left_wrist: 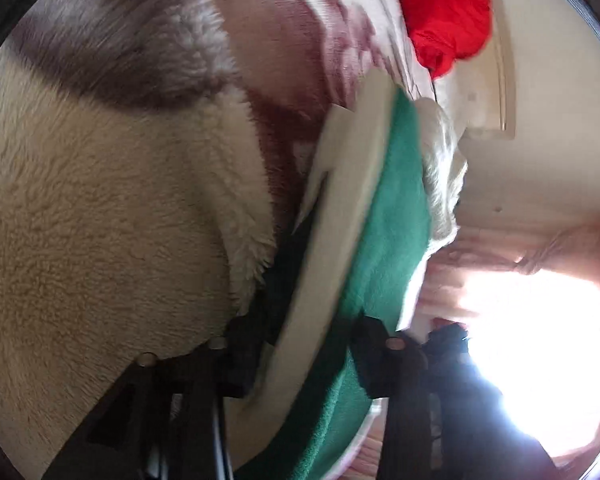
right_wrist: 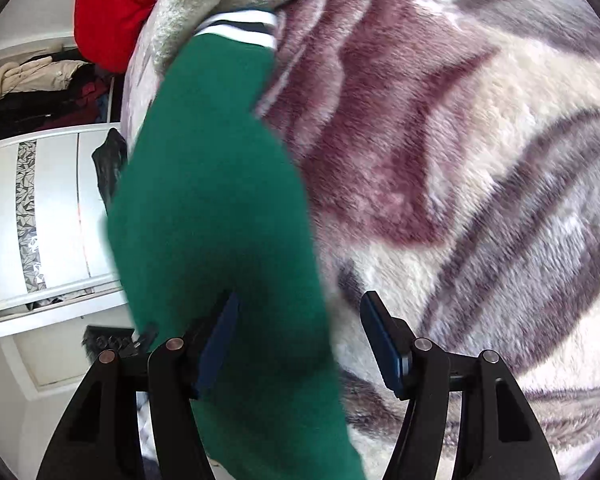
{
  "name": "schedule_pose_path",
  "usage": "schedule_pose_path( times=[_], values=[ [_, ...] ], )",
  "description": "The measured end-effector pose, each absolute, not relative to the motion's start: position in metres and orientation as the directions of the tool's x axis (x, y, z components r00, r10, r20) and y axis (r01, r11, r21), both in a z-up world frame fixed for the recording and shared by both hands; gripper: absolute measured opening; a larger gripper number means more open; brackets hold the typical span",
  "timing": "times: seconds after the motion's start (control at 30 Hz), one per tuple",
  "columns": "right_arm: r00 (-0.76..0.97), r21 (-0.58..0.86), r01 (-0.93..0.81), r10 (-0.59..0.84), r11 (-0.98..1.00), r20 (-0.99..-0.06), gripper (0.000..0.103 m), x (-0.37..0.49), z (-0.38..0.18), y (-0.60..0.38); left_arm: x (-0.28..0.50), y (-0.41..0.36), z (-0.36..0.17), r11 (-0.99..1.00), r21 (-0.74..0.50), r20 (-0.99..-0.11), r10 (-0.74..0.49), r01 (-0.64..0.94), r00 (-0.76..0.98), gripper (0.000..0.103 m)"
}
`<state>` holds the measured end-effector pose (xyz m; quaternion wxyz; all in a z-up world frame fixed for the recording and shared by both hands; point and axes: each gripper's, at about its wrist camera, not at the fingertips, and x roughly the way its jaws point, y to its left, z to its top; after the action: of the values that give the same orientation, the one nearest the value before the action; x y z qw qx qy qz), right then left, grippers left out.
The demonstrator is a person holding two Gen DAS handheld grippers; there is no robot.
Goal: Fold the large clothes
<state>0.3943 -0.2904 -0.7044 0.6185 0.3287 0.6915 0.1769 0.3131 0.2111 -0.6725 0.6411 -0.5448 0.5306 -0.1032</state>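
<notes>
Green garment hanging between the spread fingers of the right gripper, left gripper clenched on its cream-edged fold, fleece blanket behind

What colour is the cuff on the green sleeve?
The cuff is white with dark stripes, clearest in the right wrist view.

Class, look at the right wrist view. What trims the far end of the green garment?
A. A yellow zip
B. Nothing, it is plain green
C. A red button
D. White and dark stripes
D: the green garment ends in a cuff of white and dark stripes lying against the plush blanket.
</notes>
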Motion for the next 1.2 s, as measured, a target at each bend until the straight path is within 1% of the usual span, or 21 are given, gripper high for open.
schedule_pose_path(
  times=[0.03,0.07,0.1,0.13,0.17,0.23,0.3,0.37,0.4,0.47,0.5,0.57,0.6,0.67,0.7,0.73,0.87,0.97,1.03,1.07,1.2],
  values=[
    [-0.024,0.641,0.24,0.665,0.729,-0.747,0.066,0.389,-0.703,-0.29,0.317,0.21,-0.662,0.425,-0.796,-0.59,-0.703,-0.432,0.396,0.044],
    [-0.023,0.641,0.241,0.664,0.729,-0.747,0.066,0.385,-0.7,-0.291,0.319,0.21,-0.644,0.459,-0.79,-0.605,-0.689,-0.407,0.399,0.044],
    [-0.022,0.645,0.233,0.667,0.728,-0.745,0.066,0.379,-0.695,-0.291,0.316,0.211,-0.629,0.458,-0.803,-0.592,-0.687,-0.382,0.421,0.052],
    [-0.021,0.645,0.221,0.665,0.732,-0.747,0.066,0.371,-0.689,-0.29,0.315,0.213,-0.616,0.466,-0.805,-0.591,-0.678,-0.366,0.436,0.07],
    [-0.018,0.642,0.212,0.659,0.737,-0.752,0.066,0.363,-0.682,-0.29,0.309,0.216,-0.598,0.499,-0.791,-0.612,-0.644,-0.354,0.459,0.072],
    [-0.016,0.629,0.204,0.645,0.75,-0.764,0.066,0.344,-0.669,-0.289,0.294,0.223,-0.575,0.566,-0.745,-0.664,-0.579,-0.353,0.472,0.073],
    [-0.009,0.614,0.218,0.63,0.759,-0.776,0.066,0.319,-0.655,-0.293,0.272,0.23,-0.563,0.679,-0.631,-0.766,-0.466,-0.375,0.444,0.073],
    [-0.007,0.597,0.231,0.615,0.768,-0.789,0.069,0.298,-0.646,-0.295,0.25,0.232,-0.561,0.805,-0.452,-0.873,-0.311,-0.385,0.376,0.073],
    [-0.001,0.576,0.244,0.594,0.78,-0.805,0.074,0.281,-0.639,-0.296,0.242,0.229,-0.57,0.846,-0.372,-0.911,-0.252,-0.383,0.327,0.073],
    [0.001,0.543,0.27,0.563,0.795,-0.826,0.075,0.256,-0.633,-0.297,0.22,0.23,-0.599,0.896,-0.254,-0.957,-0.18,-0.365,0.226,0.073],
    [-0.006,0.522,0.288,0.546,0.803,-0.837,0.075,0.242,-0.633,-0.297,0.211,0.227,-0.625,0.922,-0.194,-0.977,-0.15,-0.336,0.152,0.073],
    [-0.026,0.451,0.33,0.486,0.829,-0.874,0.075,0.21,-0.636,-0.297,0.201,0.219,-0.666,0.947,-0.14,-0.99,-0.129,-0.289,0.056,0.073],
    [-0.036,0.413,0.341,0.45,0.845,-0.892,0.075,0.196,-0.639,-0.296,0.196,0.218,-0.676,0.952,-0.139,-0.99,-0.133,-0.274,0.041,0.075],
    [-0.047,0.374,0.356,0.416,0.856,-0.908,0.075,0.172,-0.644,-0.299,0.193,0.214,-0.683,0.961,-0.139,-0.987,-0.113,-0.24,0.117,0.088],
    [-0.055,0.362,0.366,0.409,0.857,-0.911,0.075,0.155,-0.647,-0.297,0.193,0.215,-0.684,0.958,-0.153,-0.983,-0.123,-0.243,0.134,0.1],
    [-0.06,0.358,0.375,0.408,0.855,-0.911,0.075,0.145,-0.649,-0.296,0.196,0.216,-0.689,0.949,-0.19,-0.976,-0.155,-0.252,0.152,0.103],
    [-0.06,0.389,0.397,0.446,0.832,-0.893,0.075,0.108,-0.653,-0.29,0.193,0.219,-0.696,0.93,-0.188,-0.966,-0.117,-0.318,0.229,0.103],
    [-0.069,0.429,0.395,0.491,0.813,-0.868,0.075,0.091,-0.659,-0.283,0.181,0.221,-0.683,0.94,-0.165,-0.974,-0.107,-0.298,0.202,0.103],
    [-0.088,0.471,0.403,0.545,0.785,-0.834,0.075,0.078,-0.669,-0.279,0.172,0.222,-0.664,0.925,-0.224,-0.961,-0.156,-0.307,0.23,0.102],
    [-0.102,0.488,0.413,0.571,0.769,-0.814,0.075,0.074,-0.676,-0.277,0.159,0.225,-0.65,0.906,-0.288,-0.942,-0.21,-0.31,0.26,0.102],
    [-0.119,0.558,0.458,0.67,0.692,-0.733,0.075,0.06,-0.703,-0.273,0.102,0.232,-0.615,0.841,-0.444,-0.882,-0.35,-0.309,0.316,0.102]
  ],
)
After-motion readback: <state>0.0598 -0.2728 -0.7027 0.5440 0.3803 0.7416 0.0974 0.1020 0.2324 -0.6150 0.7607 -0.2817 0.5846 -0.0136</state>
